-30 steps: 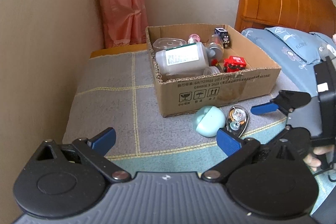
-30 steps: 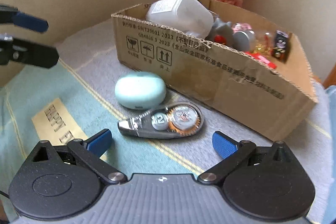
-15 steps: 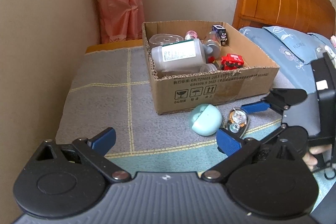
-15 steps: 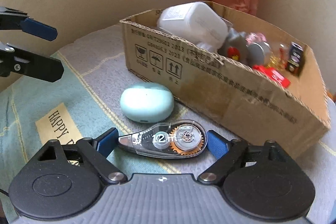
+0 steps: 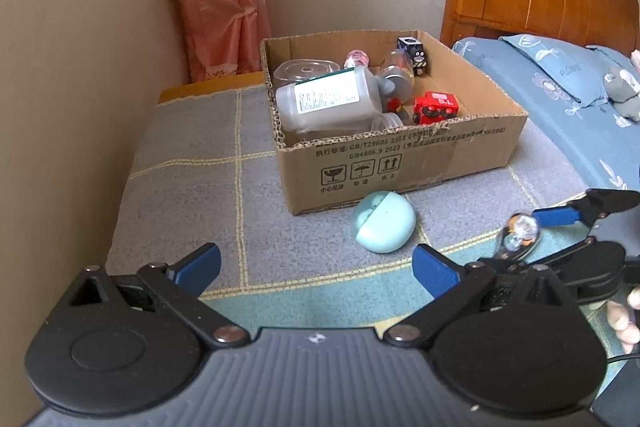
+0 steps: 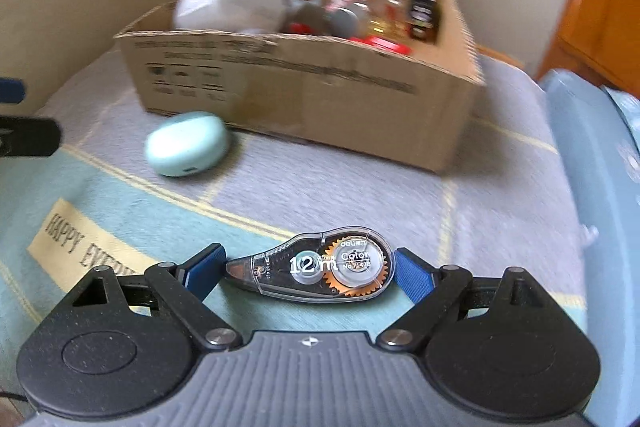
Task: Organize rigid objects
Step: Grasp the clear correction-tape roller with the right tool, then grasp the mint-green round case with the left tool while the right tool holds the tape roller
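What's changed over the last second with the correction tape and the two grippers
The right gripper moved in around the correction tape, closed on its two ends and lifted it off the blanket; it now shows raised and farther right in the left wrist view. The left gripper stayed open and holds nothing. The mint case and the cardboard box stayed put.

Correction tape (image 6: 320, 271) reads "12 m"; cardboard box (image 5: 400, 155) "GB4806.9 2023"; mat label (image 6: 76, 243) perhaps "HAPPY EVER…".
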A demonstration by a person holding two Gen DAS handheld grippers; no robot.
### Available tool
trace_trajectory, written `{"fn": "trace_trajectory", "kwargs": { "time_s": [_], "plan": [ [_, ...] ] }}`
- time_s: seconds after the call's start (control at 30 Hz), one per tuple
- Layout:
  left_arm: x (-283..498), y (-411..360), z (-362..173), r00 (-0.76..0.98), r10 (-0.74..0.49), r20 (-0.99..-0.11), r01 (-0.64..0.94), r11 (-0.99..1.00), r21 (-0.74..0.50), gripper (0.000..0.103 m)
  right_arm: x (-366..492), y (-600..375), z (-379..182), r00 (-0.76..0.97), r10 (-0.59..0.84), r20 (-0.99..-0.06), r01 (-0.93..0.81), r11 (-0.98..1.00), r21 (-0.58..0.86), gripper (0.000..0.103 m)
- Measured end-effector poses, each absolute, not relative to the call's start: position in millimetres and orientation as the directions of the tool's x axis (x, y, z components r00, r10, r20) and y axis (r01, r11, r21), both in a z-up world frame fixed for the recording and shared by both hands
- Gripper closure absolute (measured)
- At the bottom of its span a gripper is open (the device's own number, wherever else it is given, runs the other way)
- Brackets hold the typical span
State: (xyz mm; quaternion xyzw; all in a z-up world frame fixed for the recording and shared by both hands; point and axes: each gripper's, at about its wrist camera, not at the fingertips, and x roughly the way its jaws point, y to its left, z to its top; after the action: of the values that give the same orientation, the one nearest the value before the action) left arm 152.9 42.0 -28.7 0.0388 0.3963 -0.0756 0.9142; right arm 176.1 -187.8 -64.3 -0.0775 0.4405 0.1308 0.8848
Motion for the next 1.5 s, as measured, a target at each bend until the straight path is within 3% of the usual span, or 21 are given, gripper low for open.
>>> {"fn": "trace_trajectory", "kwargs": {
  "time_s": [0.1, 0.2, 0.63, 1.17, 1.43, 1.5],
  "plan": [
    [156, 37, -33, 0.670, -0.108, -0.735, 0.166, 0.986, 0.007, 0.002, 175, -195, -64, 0.584, 0.130, -0.801, -0.243, 0.970, -0.020, 0.010],
    [162, 30, -42, 0.664, -0.118, -0.739, 0.167, 0.986, -0.007, 0.002, 173, -196, -67, 0.575, 0.111, -0.811, -0.212, 0.977, -0.016, 0.000],
    [215, -14, -89, 0.656, -0.049, -0.753, 0.113, 0.993, 0.034, 0.002, 156, -201, -69, 0.609, 0.129, -0.783, -0.226, 0.974, -0.015, 0.000],
    [197, 13, -98, 0.636, -0.042, -0.771, 0.072, 0.997, 0.004, 0.001, 156, -203, -72, 0.621, 0.155, -0.768, -0.265, 0.964, -0.019, 0.000],
    [208, -12, -95, 0.640, -0.088, -0.763, 0.121, 0.993, -0.014, 0.012, 165, -205, -72, 0.618, 0.219, -0.755, -0.357, 0.934, -0.020, 0.000],
    [209, -14, -94, 0.645, -0.094, -0.758, 0.125, 0.992, -0.016, 0.020, 165, -206, -73, 0.619, 0.234, -0.750, -0.376, 0.926, -0.021, 0.000]
  ]
}}
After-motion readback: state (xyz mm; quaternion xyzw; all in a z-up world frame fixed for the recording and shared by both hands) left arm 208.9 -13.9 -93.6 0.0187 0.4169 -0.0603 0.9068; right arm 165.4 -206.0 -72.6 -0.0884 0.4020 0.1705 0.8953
